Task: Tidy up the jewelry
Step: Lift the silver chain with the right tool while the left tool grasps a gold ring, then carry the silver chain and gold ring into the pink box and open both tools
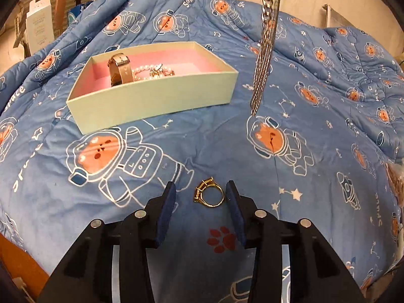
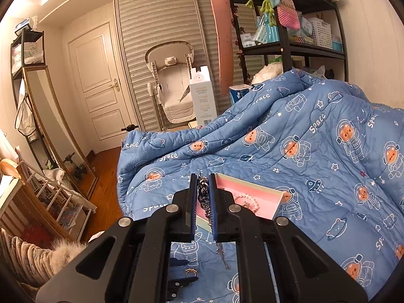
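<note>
Jewelry is partly sorted: the pale green box (image 1: 151, 85) with a pink lining sits on the blue bedspread (image 1: 315, 139) in the upper left of the left wrist view, and it already holds a watch (image 1: 120, 69) standing on its band and a pearl bracelet (image 1: 154, 72) with a small gold piece beside it. Two pieces are still outside the box. A silver chain (image 1: 265, 50) hangs down through the upper right of that view, its lower end just above the bedspread; the right gripper (image 2: 203, 197) has its jaws clenched on the chain, above the near corner of the box. A gold ring (image 1: 209, 194) lies on the bedspread at lower center, between the spread jaws of the left gripper (image 1: 202, 194), which are released and not touching it. By this showing roughly half the work is done; the chain and ring remain to go in.
</note>
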The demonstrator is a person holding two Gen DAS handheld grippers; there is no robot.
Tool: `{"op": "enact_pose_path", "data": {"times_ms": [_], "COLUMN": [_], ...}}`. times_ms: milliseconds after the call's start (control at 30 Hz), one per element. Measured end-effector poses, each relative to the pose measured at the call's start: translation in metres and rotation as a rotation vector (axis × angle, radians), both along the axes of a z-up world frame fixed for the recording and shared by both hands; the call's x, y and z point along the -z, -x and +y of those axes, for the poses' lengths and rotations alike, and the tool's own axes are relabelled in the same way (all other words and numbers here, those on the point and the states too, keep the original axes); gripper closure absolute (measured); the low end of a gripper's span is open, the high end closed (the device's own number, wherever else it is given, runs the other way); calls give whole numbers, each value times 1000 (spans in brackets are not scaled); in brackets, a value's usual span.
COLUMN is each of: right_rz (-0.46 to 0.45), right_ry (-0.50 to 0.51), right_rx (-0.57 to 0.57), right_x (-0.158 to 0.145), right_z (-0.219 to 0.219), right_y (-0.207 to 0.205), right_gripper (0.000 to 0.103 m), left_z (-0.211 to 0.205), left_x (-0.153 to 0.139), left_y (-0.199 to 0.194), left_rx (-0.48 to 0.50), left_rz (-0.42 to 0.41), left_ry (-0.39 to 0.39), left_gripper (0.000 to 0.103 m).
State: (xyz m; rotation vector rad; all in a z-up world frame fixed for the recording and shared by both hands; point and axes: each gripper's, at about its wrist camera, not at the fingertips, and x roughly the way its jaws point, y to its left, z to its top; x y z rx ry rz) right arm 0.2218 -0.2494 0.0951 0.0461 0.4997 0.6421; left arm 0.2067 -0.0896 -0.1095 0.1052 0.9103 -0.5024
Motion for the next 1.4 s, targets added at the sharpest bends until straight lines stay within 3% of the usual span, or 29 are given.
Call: {"op": "enact_pose_path", "data": {"times_ms": [67, 100, 333, 700, 900, 1167, 1400], "right_rz": [-4, -3, -1, -30, -54, -60, 6], "right_ry": [3, 3, -1, 0, 6, 37, 99], "right_rx": [1, 1, 0, -10, -1, 26, 67], "right_x": [-1, -1, -1, -15, -22, -24, 1], "right_z": [0, 0, 1, 7, 13, 21, 23], "right_y": [0, 0, 0, -6, -17, -49, -85], "right_gripper": [94, 94, 94, 94, 94, 94, 94], "left_z": [-3, -4, -2, 15, 20, 24, 19], "left_x": [2, 1, -14, -91, -117, -114, -96], "left_y": [2, 4, 2, -24, -50, -88, -109], "left_rx": [4, 10, -13, -45, -52, -63, -56], "left_rz": [-26, -32, -50, -176, -204, -142, -101], "left_ry": [-14, -20, -9, 68, 72, 87, 53], "left_gripper": [69, 79, 79, 79, 79, 79, 79]}}
